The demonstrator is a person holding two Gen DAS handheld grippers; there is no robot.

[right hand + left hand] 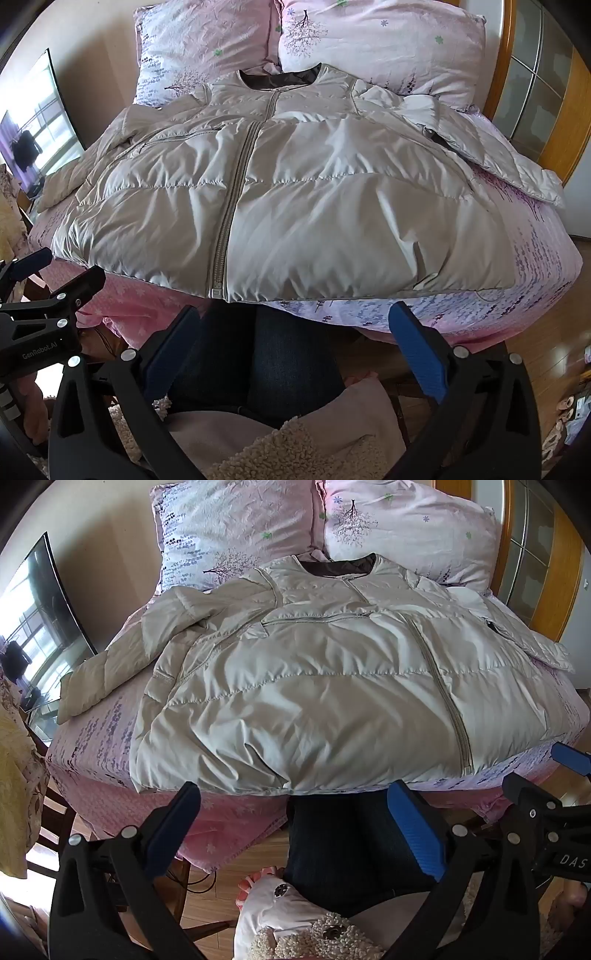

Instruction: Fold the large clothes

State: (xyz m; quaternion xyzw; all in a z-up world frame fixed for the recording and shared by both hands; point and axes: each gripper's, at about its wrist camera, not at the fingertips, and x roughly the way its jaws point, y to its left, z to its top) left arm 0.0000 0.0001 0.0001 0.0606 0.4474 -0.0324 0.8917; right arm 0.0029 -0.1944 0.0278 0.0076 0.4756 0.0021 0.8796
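A large beige puffer jacket (332, 679) lies front up and zipped on the bed, collar toward the pillows, hem at the near edge. It also shows in the right wrist view (295, 192). Its left sleeve (122, 653) is bunched and stretches toward the bed's left side. Its right sleeve (491, 155) lies out to the right. My left gripper (295, 819) is open and empty, just short of the hem. My right gripper (295, 339) is open and empty, below the hem near the zipper end (216, 291). The right gripper also shows at the right edge of the left wrist view (535, 775).
The bed has a pink floral sheet (96, 738) and two pillows (236, 528) at the head. A mirror or screen (40, 627) leans at the left wall. A wooden door frame (554, 565) stands at the right. The person's legs (343, 845) are at the bed's near edge.
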